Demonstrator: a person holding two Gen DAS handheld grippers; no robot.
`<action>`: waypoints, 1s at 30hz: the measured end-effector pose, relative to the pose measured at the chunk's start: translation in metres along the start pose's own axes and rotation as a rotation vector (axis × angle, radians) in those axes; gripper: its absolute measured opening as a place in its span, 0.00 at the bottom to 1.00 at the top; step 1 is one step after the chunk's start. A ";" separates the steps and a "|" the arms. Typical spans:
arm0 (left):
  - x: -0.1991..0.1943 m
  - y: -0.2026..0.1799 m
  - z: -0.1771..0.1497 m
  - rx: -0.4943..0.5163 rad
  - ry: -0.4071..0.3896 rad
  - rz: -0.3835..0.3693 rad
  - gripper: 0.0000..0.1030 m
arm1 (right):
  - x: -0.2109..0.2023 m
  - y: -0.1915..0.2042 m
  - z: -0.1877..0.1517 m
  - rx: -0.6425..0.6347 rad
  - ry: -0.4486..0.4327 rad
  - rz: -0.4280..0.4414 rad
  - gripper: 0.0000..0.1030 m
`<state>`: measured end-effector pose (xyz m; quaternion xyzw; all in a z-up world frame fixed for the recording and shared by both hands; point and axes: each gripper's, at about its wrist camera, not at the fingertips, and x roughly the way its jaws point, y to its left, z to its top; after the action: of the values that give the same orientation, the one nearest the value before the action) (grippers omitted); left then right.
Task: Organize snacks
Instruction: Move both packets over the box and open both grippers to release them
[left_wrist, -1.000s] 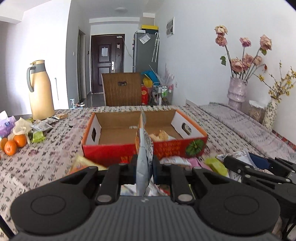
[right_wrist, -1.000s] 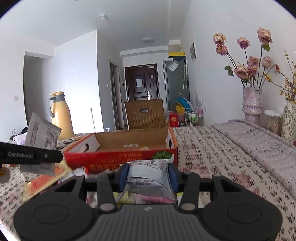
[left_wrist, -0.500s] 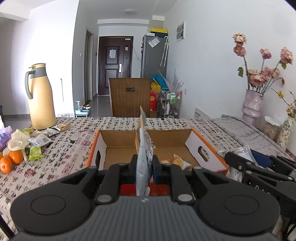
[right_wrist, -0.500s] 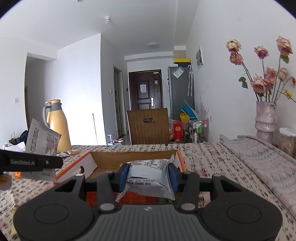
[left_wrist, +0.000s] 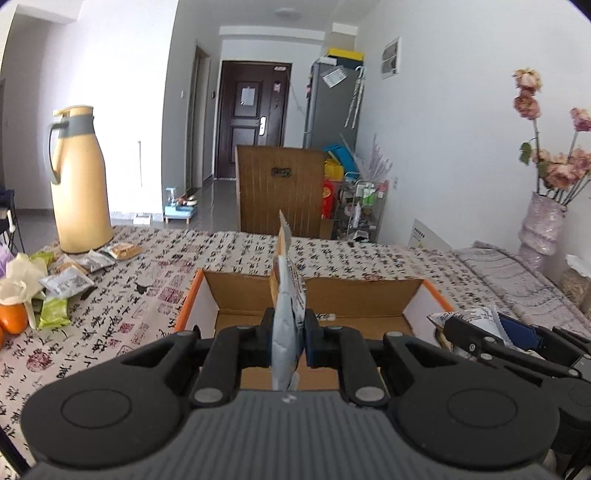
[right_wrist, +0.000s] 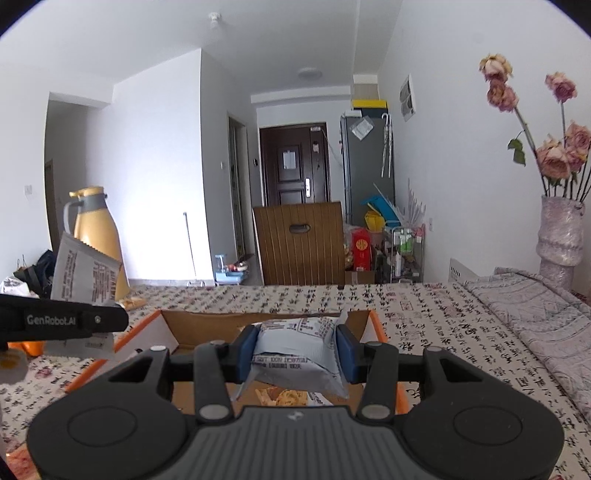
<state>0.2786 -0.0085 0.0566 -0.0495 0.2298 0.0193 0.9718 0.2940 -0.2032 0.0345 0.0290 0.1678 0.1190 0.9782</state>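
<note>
Over the open cardboard box (left_wrist: 314, 295), both grippers hang side by side, each carrying a snack. Left gripper (left_wrist: 289, 334) is clamped tight on a thin grey packet (left_wrist: 286, 314), held edge-on and upright, its serrated top poking above the box's far wall. Right gripper (right_wrist: 297, 349) squeezes a puffy grey pouch (right_wrist: 295, 350) flat between its blue pads (right_wrist: 246, 352), printed side up, right above the box interior. Down below that pouch, 1 snack pack (right_wrist: 284, 398) already lies on the box floor. From the left view, the right gripper shows at the right edge, level with the box's right wall. Out on the patterned tablecloth (left_wrist: 166, 273) to the left, loose snack packets (left_wrist: 66, 282) sit near a tan thermos jug (left_wrist: 77, 181), with an orange (left_wrist: 13, 317) at the table's edge.
</note>
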 end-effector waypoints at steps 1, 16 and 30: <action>0.006 0.002 -0.002 -0.006 0.009 0.004 0.15 | 0.006 0.000 -0.001 0.001 0.010 -0.002 0.43; 0.038 0.015 -0.022 -0.038 0.098 0.010 0.39 | 0.034 -0.003 -0.023 0.005 0.105 -0.006 0.44; 0.021 0.016 -0.017 -0.062 0.015 0.057 1.00 | 0.021 -0.010 -0.019 0.057 0.054 -0.026 1.00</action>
<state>0.2890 0.0056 0.0308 -0.0731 0.2377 0.0535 0.9671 0.3097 -0.2078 0.0091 0.0516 0.1980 0.1024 0.9735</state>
